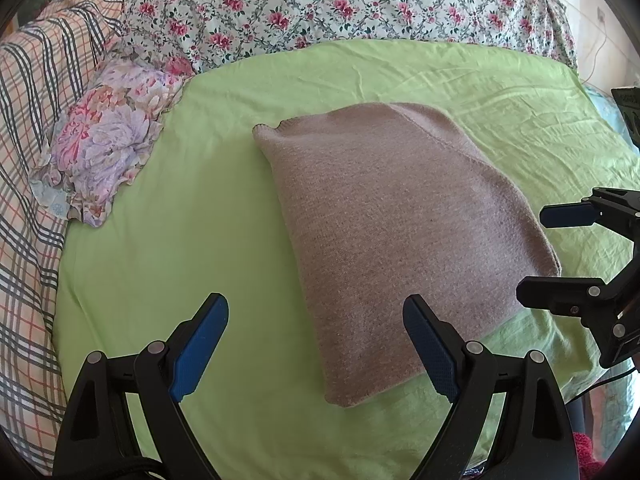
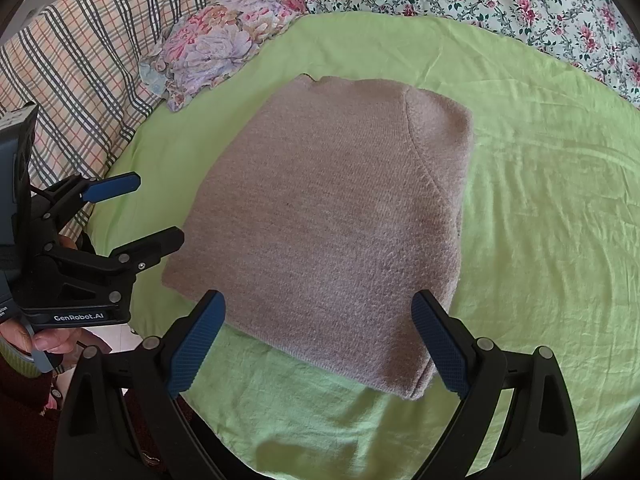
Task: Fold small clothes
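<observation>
Taupe knit, a folded garment (image 1: 396, 232), is seen lying flat on the green sheet (image 1: 168, 216), with a floral pillow (image 1: 104, 140) well apart from it. The left gripper (image 1: 316, 344) is held spread wide and empty above the garment's near edge; the right gripper (image 2: 318, 344) likewise gapes, gripping nothing. Only in the right wrist view is a hand (image 2: 48, 340) shown, on the left gripper's handle. A plaid quilt (image 2: 80, 52) is seen in both views.

Folded sweater (image 1: 400, 240) on green sheet (image 1: 200, 240)
</observation>
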`<state>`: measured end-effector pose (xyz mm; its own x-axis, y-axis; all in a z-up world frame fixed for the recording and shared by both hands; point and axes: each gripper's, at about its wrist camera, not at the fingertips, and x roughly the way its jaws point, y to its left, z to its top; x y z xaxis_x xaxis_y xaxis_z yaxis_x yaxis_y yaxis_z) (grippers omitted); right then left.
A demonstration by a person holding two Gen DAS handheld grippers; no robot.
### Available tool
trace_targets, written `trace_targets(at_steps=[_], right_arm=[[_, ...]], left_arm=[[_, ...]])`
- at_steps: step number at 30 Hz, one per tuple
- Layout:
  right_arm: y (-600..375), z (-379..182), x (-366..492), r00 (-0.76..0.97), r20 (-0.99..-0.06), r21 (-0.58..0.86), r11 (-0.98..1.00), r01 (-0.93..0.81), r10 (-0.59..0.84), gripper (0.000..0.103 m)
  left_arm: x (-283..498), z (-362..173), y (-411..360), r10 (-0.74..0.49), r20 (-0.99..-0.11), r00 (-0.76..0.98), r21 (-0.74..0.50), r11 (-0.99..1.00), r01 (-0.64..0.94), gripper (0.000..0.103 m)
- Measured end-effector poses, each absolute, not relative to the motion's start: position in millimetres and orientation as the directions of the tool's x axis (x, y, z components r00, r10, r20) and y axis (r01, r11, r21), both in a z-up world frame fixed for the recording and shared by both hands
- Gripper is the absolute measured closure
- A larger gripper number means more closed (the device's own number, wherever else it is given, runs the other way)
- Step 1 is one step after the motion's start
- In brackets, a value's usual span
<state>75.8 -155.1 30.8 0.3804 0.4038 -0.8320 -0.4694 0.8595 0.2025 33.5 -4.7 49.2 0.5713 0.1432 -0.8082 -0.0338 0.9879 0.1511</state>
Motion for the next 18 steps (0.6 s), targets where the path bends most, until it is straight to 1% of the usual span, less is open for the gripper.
trace_targets(at_steps=[18], right_arm=[[-155.9,31.5,76.7,0.381,-0.831,0.202,0.858,-0.473,0.406,0.009]], left_arm=[[36.3,51.0,-9.3,0.14,-0.809,0.571,0.149,0.988,-0.031,0.013]])
